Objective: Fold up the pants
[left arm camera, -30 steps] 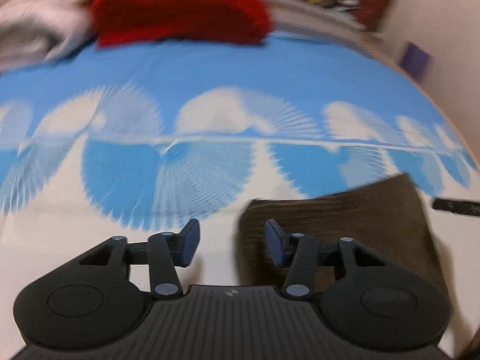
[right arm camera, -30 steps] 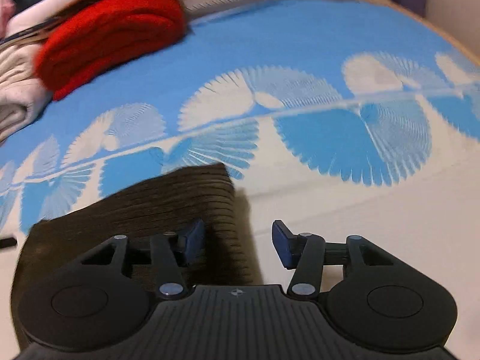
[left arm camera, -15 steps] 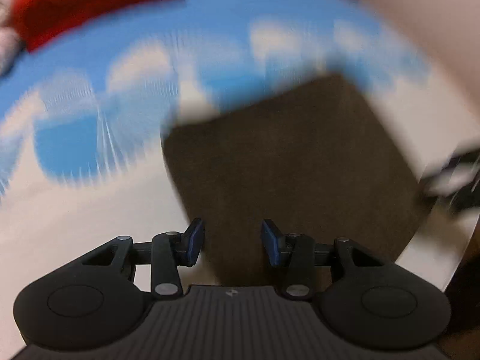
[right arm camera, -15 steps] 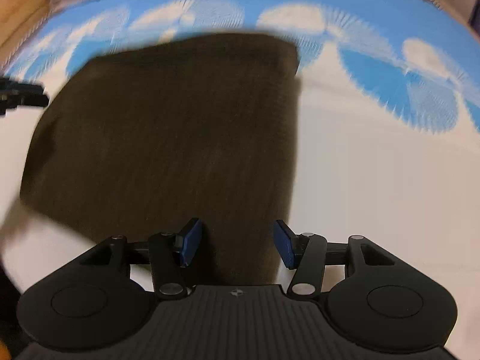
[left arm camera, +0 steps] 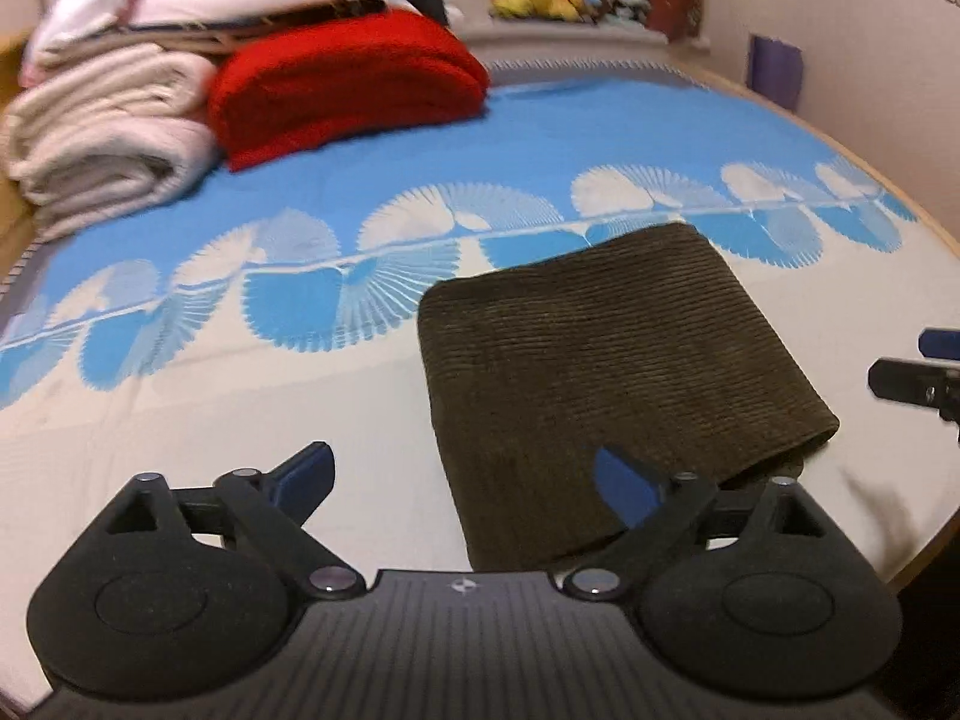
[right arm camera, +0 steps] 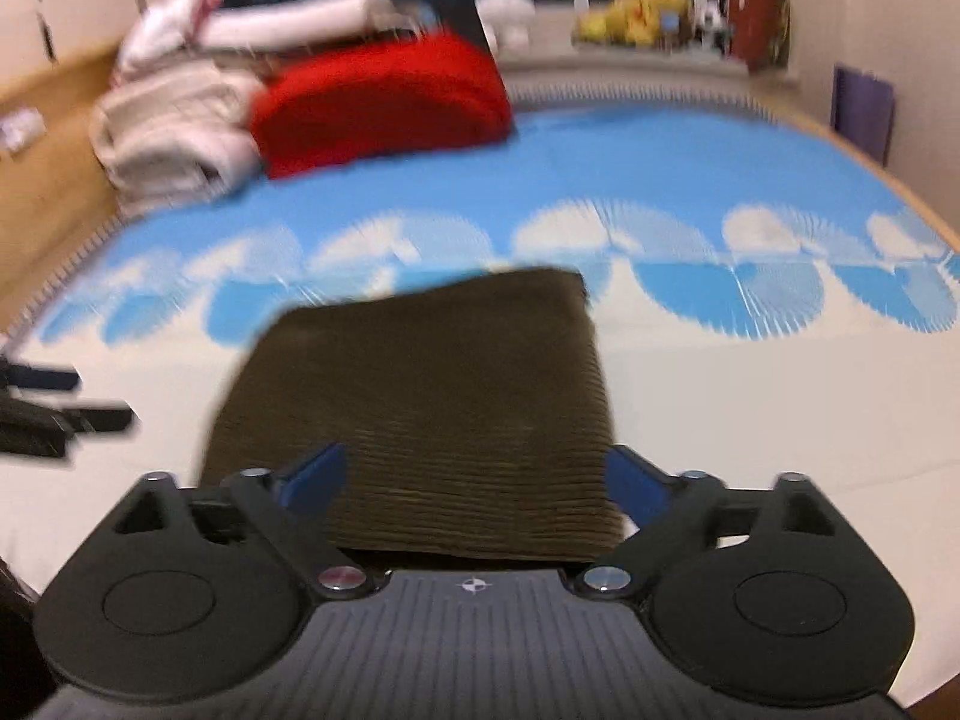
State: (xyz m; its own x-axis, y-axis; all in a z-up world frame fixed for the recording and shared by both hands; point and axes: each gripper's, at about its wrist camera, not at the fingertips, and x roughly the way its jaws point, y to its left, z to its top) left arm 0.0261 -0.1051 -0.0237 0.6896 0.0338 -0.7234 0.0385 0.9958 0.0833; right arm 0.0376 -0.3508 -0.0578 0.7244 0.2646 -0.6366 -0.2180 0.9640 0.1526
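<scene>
Ahead of both opening jaws, the folded brown corduroy pants (left arm camera: 606, 372) now lie released on the bed (left arm camera: 180, 420); folding looks finished.

The left gripper (left arm camera: 462, 474) and right gripper (right arm camera: 474, 474) grip nothing.

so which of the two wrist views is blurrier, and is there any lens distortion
Right wrist view is blurrier: the folded brown pants and red blanket smear, as from motion. Left wrist view is sharper, the pants' ribs readable, far clothes soft. Both show fisheye bending: the bed edge curves, corners dark.
</scene>
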